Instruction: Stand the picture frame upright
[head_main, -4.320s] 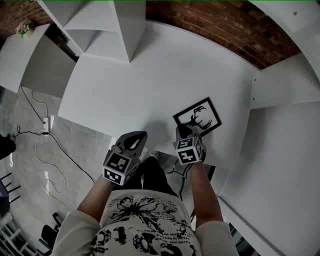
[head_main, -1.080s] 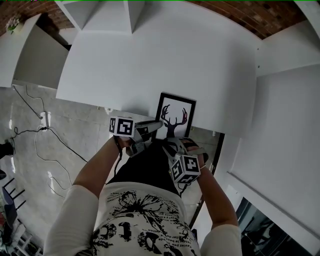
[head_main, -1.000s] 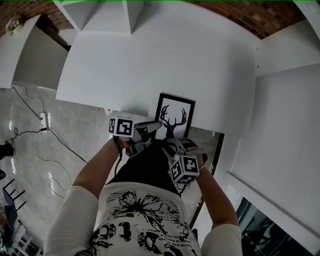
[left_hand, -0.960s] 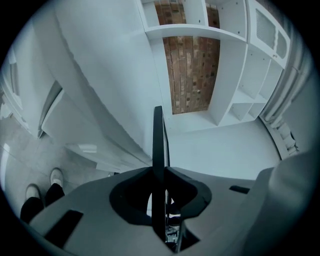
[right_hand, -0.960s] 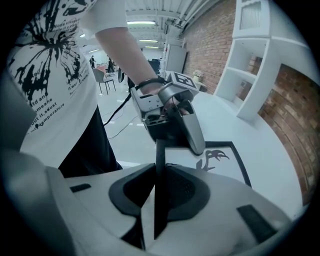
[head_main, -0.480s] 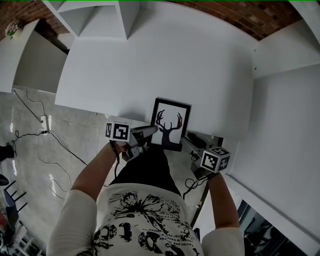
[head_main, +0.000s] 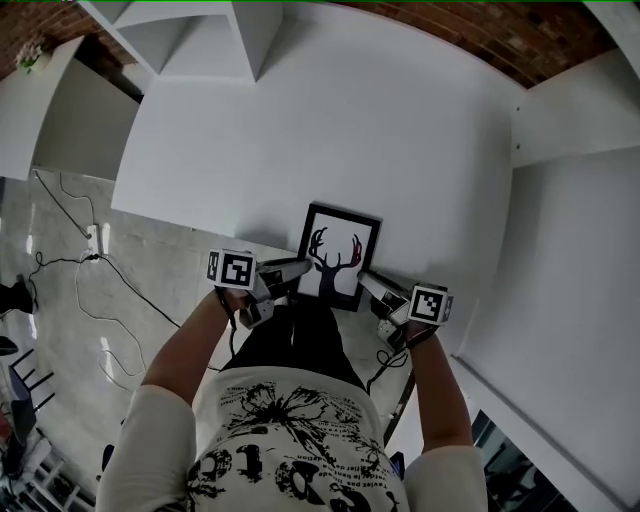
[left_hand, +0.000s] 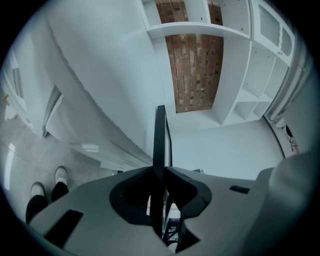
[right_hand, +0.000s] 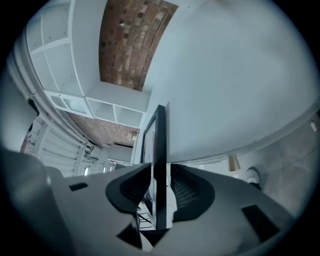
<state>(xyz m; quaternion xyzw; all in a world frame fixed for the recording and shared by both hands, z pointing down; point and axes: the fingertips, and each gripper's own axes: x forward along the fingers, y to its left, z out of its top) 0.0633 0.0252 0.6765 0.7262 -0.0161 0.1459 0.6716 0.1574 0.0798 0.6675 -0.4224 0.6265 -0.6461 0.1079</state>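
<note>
The picture frame (head_main: 340, 255), black-edged with a deer print, is held up at the near edge of the white table (head_main: 330, 120). My left gripper (head_main: 300, 266) is shut on its left edge. In the left gripper view, the frame (left_hand: 160, 135) runs edge-on between the pressing jaws of that gripper (left_hand: 160, 170). My right gripper (head_main: 362, 279) is at the frame's lower right edge. Its jaws have just been closing. In the right gripper view, the frame's edge (right_hand: 159, 135) stands between the jaws of the right gripper (right_hand: 160, 172), with a thin gap on one side.
White shelving (head_main: 200, 40) stands at the table's far left and a brick wall (head_main: 450, 30) runs behind it. A white cabinet top (head_main: 570, 250) flanks the right. Cables (head_main: 90, 290) lie on the grey floor to the left. The person's shoes (left_hand: 47, 182) show below.
My right gripper has swung out from below the frame to its right edge, rolled over, and brought its jaws round that edge. The left gripper has kept its hold.
</note>
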